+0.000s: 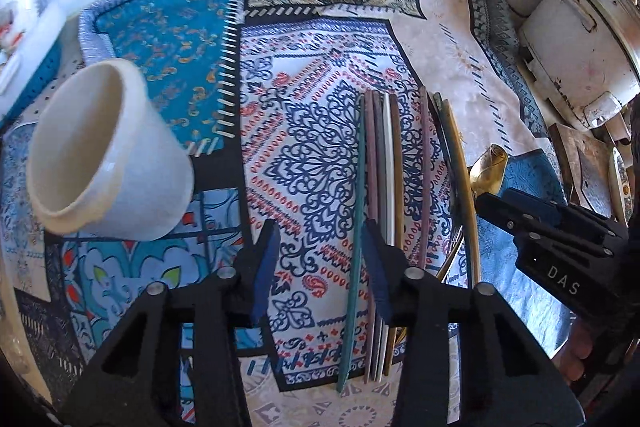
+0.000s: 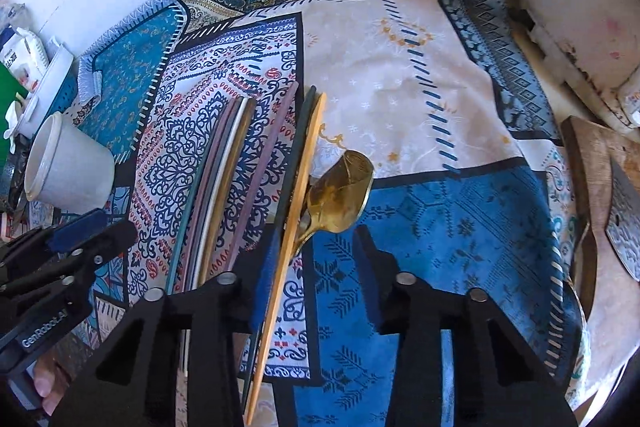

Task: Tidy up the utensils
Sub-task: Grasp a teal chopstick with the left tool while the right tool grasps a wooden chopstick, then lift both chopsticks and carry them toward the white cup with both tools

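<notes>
A: What does the left wrist view give that the right one lacks?

B: The left gripper point(image 1: 320, 267) from behind. Its jaws stand apart over the cloth point(image 1: 316, 155), nothing pressed between the pads. The teal stick point(image 1: 354, 247) runs just inside the right-hand pad, but I cannot tell if it touches. The other sticks point(image 1: 384, 167) lie side by side under and beyond that finger. You also see the cup point(image 1: 108, 151) close up, tipped with its mouth toward the camera and looking empty.

A: And the right wrist view?

B: The right gripper point(image 2: 320, 267), also parted, gripping nothing. The tan stick point(image 2: 296, 207) passes beside its left-hand pad; contact is unclear. The gold spoon point(image 2: 340, 191) lies just ahead between the fingers, its bowl on the pale and blue patches. In the left view that spoon point(image 1: 490, 167) is half hidden behind the right gripper point(image 1: 552, 227).

A: Anything else only there?

B: A wooden board point(image 2: 596, 187) at the right edge, and the left gripper point(image 2: 68, 247) at the lower left with fingertips of the hand holding it.

A: What stays hard to make out?

B: The near ends of the sticks vanish under both grippers. The spoon's handle is hidden by the tan stick. The white box point(image 1: 572, 47) at the far right is cut off in both views, and the clutter point(image 2: 24, 67) past the cup is too blurred to name
</notes>
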Demonstrator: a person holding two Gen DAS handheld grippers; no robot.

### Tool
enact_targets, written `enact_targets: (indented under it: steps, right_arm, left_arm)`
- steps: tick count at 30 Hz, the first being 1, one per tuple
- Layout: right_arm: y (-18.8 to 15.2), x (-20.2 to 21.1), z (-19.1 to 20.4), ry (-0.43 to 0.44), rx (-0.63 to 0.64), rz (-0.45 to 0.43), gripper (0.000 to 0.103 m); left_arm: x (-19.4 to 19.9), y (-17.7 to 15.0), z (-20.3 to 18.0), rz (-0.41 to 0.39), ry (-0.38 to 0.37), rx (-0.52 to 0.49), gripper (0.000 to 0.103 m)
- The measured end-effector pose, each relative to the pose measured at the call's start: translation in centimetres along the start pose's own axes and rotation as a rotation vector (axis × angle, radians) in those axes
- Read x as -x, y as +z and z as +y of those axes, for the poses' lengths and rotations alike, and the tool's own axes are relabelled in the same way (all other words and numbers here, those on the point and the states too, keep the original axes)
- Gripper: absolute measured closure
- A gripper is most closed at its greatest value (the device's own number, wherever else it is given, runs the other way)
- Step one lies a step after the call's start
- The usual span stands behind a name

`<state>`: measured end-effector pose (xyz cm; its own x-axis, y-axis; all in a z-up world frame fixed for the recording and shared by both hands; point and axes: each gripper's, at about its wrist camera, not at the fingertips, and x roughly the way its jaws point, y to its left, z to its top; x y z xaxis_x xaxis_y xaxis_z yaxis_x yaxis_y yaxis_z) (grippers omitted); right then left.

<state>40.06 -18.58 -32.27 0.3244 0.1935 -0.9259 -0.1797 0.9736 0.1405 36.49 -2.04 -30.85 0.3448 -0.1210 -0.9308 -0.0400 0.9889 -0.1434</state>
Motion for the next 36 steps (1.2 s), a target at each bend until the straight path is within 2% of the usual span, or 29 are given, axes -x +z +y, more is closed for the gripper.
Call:
enact_targets:
  steps: [4, 10, 23, 29, 36]
  right_arm:
    - [0.4, -0.9, 0.2, 0.027, 0.011, 0.027, 0.086]
    - [1.0, -1.6, 0.0, 0.033, 0.013, 0.045, 0.094]
    - [2.7, -2.7, -1.4, 0.101, -0.024, 0.059, 0.097]
    - [2.7, -2.4, -1.4, 0.112, -0.018, 0.057, 0.097]
    - [1.9, -0.5, -1.4, 0.123, -0.009, 0.019, 0.097]
  left_arm:
    - [-1.2, 0.6, -0.5, 0.036, -0.033, -0.031, 0.079]
    - [-3.1, 1.2, -0.8, 0.087, -0.066, -0.037, 0.087]
    - [-4.9, 3.3, -2.0, 0.135, -0.065, -0.106, 0.089]
    - [-5.4, 4.0, -2.9, 0.18, -0.034, -0.212, 0.099]
    - [-5.2, 3.6, -2.5, 0.196, -0.074, -0.19, 0.1]
